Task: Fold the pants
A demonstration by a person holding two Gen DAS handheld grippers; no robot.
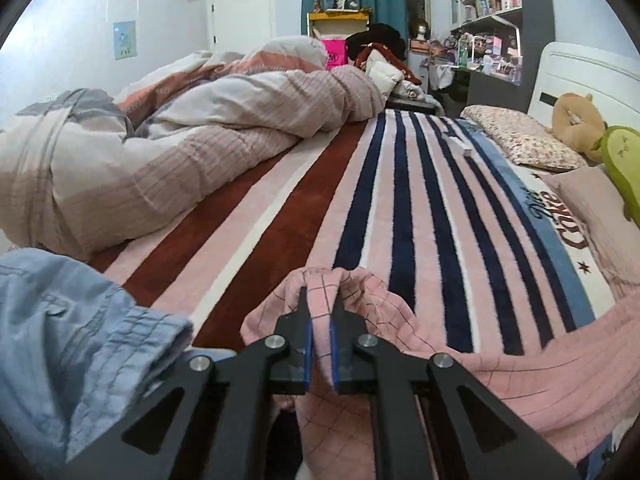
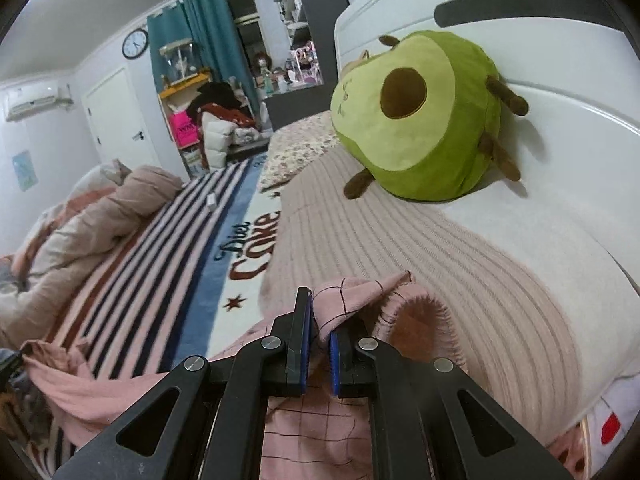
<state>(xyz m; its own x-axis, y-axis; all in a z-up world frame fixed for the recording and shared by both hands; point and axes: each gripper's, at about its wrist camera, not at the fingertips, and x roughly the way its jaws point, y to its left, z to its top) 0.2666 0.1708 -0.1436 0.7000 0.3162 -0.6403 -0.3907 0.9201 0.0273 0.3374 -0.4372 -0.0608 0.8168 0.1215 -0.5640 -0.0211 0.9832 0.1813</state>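
Left wrist view shows the left gripper [image 1: 320, 304] pinching a bunched edge of the pink checked cotton pants [image 1: 520, 380], which trail off to the right across the striped plush blanket [image 1: 400, 200] on the bed. Right wrist view shows the right gripper [image 2: 320, 312] clamped on another bunch of the same pants [image 2: 312, 420], above a ribbed beige pillow [image 2: 460, 264]. Judging by this, the step in hand is carrying the garment by two corners to spread it; the next move calls for pulling the cloth taut and laying it flat on the blanket before any fold. Only the left view shows a crumpled light-blue denim garment [image 1: 80, 340] beside the pants and a heaped duvet [image 1: 160, 140]; only the right shows a green avocado plush toy [image 2: 420, 120] whole.
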